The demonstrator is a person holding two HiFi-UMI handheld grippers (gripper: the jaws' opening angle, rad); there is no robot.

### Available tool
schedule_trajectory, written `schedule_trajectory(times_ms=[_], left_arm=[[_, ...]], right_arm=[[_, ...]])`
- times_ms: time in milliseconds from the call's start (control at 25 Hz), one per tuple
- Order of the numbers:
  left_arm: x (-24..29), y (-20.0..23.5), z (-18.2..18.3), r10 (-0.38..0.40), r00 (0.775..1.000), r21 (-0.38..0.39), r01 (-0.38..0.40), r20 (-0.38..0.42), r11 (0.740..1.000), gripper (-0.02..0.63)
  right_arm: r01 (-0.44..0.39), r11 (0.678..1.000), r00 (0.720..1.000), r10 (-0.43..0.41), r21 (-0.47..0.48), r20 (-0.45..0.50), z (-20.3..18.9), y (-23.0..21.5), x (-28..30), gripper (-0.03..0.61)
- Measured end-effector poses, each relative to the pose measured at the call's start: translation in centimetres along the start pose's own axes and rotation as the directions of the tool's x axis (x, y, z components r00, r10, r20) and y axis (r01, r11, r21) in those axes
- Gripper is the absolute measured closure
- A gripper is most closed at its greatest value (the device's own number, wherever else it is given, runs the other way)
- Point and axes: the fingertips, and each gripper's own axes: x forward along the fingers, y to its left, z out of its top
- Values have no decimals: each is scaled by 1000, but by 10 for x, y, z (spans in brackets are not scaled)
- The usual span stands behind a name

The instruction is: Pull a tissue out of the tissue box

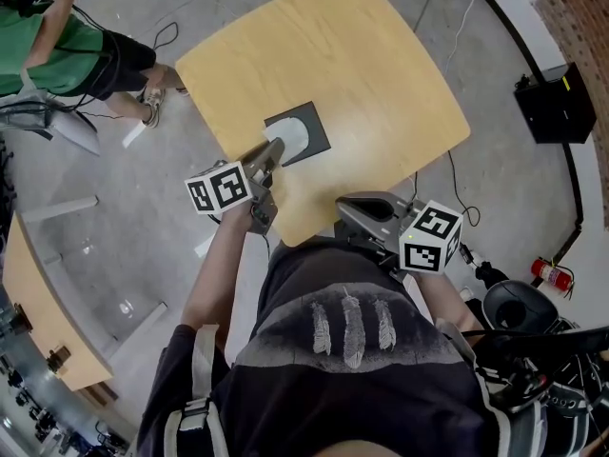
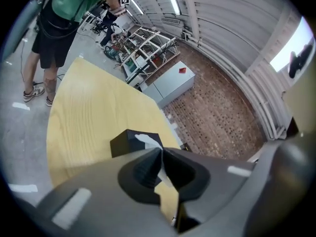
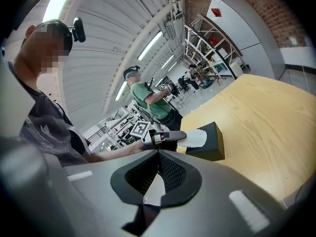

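A black tissue box point(image 1: 320, 139) lies on the light wooden table point(image 1: 362, 65), with a white tissue point(image 1: 295, 137) sticking out of its top. My left gripper point(image 1: 277, 149) reaches over the table's near edge to the box, and its jaws are shut on the tissue point(image 2: 147, 140). In the left gripper view the box point(image 2: 123, 143) sits just beyond the jaw tips point(image 2: 162, 149). The right gripper view shows the left gripper point(image 3: 181, 135) touching the tissue point(image 3: 197, 138) on the box point(image 3: 210, 143). My right gripper point(image 1: 343, 205) hovers at the table's front edge, shut and holding nothing point(image 3: 159, 153).
A person in a green shirt point(image 1: 57, 55) stands past the table's far left corner. Another wooden table point(image 1: 38, 293) is at the left. On the floor to the right are a black case point(image 1: 557, 103), a red fire extinguisher point(image 1: 552, 274) and cables.
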Motion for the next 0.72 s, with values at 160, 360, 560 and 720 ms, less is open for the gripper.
schedule_trajectory(times_ms=[160,360,560,720], left_arm=[[0,-6,1,-31,1000,1,31,-5,1000,609],[-1,-16,7,-51,999,25,51,9,998,611],[-2,-22,12,-52,998,54,51,17,997,612],[-3,-25,15,-66,997,52,65,30,997,612]], right_arm=[[-2,1000,1000,2,2,9,2,0,0,584],[-8,1000,1000,8,-4,14,3,1,2,584],[-10,1000,1000,10,-14,21,4,2,1,584],[-10,1000,1000,10,-13,27,5,2,1,584]])
